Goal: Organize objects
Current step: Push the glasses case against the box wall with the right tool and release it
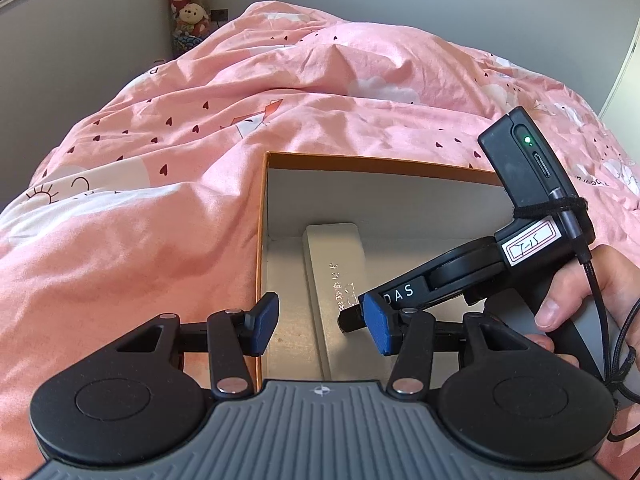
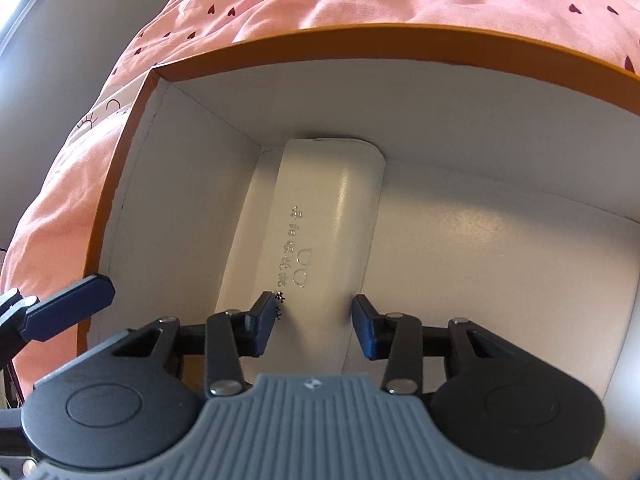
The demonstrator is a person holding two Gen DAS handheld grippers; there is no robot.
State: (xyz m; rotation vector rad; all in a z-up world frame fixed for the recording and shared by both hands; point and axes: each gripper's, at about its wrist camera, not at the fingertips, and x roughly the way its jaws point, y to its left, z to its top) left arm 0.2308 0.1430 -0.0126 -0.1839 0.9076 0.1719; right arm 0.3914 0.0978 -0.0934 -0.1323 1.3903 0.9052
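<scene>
1. Left gripper (image 1: 326, 326): fingers spread, holding nothing, straddling the box (image 1: 262, 216) wall on the bed (image 1: 160, 160); a nudge could shift the box.
2. Right gripper (image 2: 314, 326): fingers spread either side of the case (image 2: 320, 216), contact unclear.
3. Case: glossy cream, rounded, embossed; lies inside the box against its far wall.

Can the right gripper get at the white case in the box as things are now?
Probably yes: the right gripper is open, its fingers straddling the white case inside the open-topped box, with nothing between them.
</scene>
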